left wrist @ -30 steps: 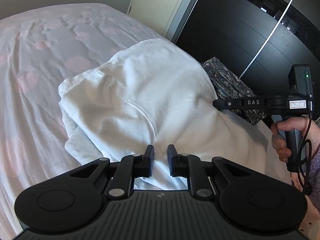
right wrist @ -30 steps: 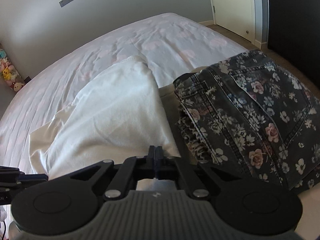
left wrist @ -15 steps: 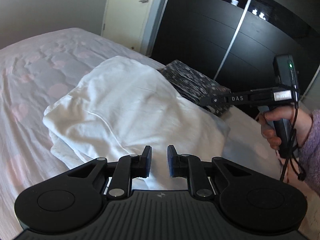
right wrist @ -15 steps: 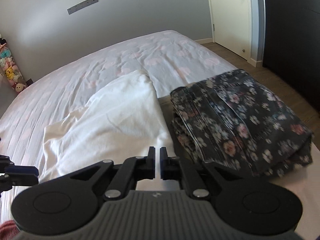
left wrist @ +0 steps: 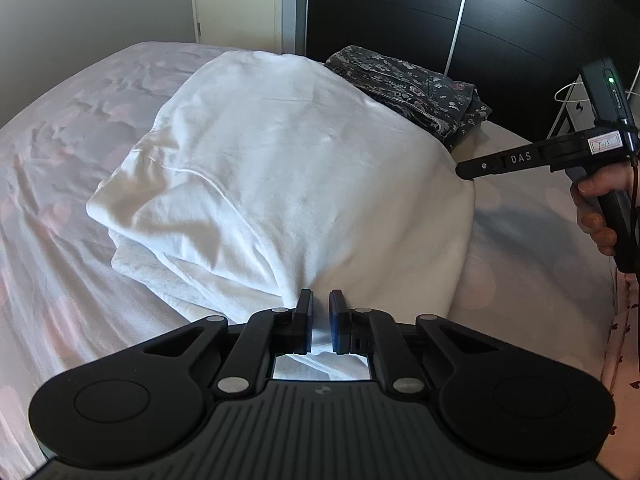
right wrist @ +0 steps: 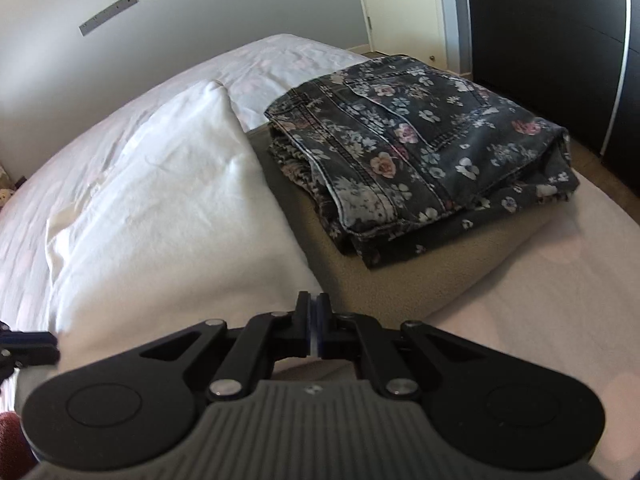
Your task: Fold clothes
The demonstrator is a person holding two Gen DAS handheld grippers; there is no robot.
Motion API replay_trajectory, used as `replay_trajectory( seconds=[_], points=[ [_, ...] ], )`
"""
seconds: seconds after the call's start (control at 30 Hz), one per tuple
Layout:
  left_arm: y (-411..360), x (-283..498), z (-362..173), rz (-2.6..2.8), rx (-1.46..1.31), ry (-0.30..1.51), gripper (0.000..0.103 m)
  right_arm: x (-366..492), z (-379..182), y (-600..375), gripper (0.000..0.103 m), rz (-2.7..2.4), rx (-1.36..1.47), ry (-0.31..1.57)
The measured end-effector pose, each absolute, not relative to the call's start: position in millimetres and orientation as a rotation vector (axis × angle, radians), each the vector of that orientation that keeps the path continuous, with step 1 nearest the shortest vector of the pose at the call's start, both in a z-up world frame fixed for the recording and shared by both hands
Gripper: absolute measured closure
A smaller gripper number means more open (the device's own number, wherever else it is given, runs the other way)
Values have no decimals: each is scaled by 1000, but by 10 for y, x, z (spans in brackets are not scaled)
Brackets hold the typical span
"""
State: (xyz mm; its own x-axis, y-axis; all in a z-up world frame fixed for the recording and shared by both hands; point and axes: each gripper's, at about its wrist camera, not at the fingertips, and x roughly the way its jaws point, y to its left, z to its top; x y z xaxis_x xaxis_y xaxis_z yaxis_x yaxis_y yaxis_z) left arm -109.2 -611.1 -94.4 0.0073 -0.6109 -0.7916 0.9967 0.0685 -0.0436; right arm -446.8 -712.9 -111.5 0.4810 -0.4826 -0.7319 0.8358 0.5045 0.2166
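Observation:
A white garment (left wrist: 280, 160) lies in a loose, raised heap on the bed, its layers bunched at the left. My left gripper (left wrist: 320, 308) is shut on its near edge, and the cloth gathers into the narrow gap between the fingers. My right gripper (right wrist: 314, 308) is shut on the garment's (right wrist: 160, 200) right-hand edge, with a thin sliver of white between the pads. In the left wrist view the right gripper (left wrist: 460, 168) meets that edge, held by a hand (left wrist: 596, 208).
Folded dark floral jeans (right wrist: 420, 148) sit on the bed corner just beyond the garment, also in the left wrist view as floral jeans (left wrist: 408, 84). The bed sheet (left wrist: 60, 160), pale with pink patches, stretches left. A black wardrobe (left wrist: 400, 8) and a door (left wrist: 236, 0) stand behind.
Both grippers have drawn back from the garment heap, stretching the cloth toward me. The right gripper's fingers showed a small gap half a second ago and are now pressed together.

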Motion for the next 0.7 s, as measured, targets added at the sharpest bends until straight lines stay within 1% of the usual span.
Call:
replay_trajectory(
  seconds=[0.07,0.1,0.13,0.2,0.23,0.27,0.33,0.4,0.47,0.5,0.57,0.6,0.63,0.7],
  points=[
    [-6048,-1086,-875,-1387,636,761,95,-4537,-1078,-7031,96,-893,620,646],
    [-6006,-1092,-834,-1376,631,749,92,-4573,-1042,-6958,95,-898,623,628],
    [-5964,-1098,-793,-1365,626,737,87,-4610,-1006,-6885,95,-902,627,609],
    [-5869,-1116,-698,-1357,595,721,81,-4645,-916,-6717,91,-909,624,580],
    [-5822,-1125,-650,-1353,580,712,76,-4646,-857,-6626,85,-905,615,564],
    [-5770,-1133,-594,-1350,556,702,69,-4646,-790,-6532,74,-896,605,543],
    [-5665,-1148,-479,-1342,507,680,62,-4651,-641,-6337,62,-873,583,496],
    [-5555,-1182,-376,-1334,472,644,59,-4662,-452,-6140,58,-850,551,447],
    [-5440,-1210,-273,-1329,432,616,53,-4658,-276,-5956,48,-846,515,414],
    [-5383,-1224,-221,-1326,412,602,51,-4643,-194,-5861,46,-848,495,400],
    [-5268,-1252,-118,-1320,373,574,42,-4632,-45,-5675,34,-862,469,382],
    [-5210,-1270,-75,-1314,358,559,39,-4637,6,-5593,33,-862,468,373],
    [-5153,-1289,-32,-1307,344,544,34,-4641,45,-5518,30,-857,473,364],
    [-5064,-1326,37,-1291,335,520,30,-4642,100,-5373,22,-848,492,343]
  ],
)
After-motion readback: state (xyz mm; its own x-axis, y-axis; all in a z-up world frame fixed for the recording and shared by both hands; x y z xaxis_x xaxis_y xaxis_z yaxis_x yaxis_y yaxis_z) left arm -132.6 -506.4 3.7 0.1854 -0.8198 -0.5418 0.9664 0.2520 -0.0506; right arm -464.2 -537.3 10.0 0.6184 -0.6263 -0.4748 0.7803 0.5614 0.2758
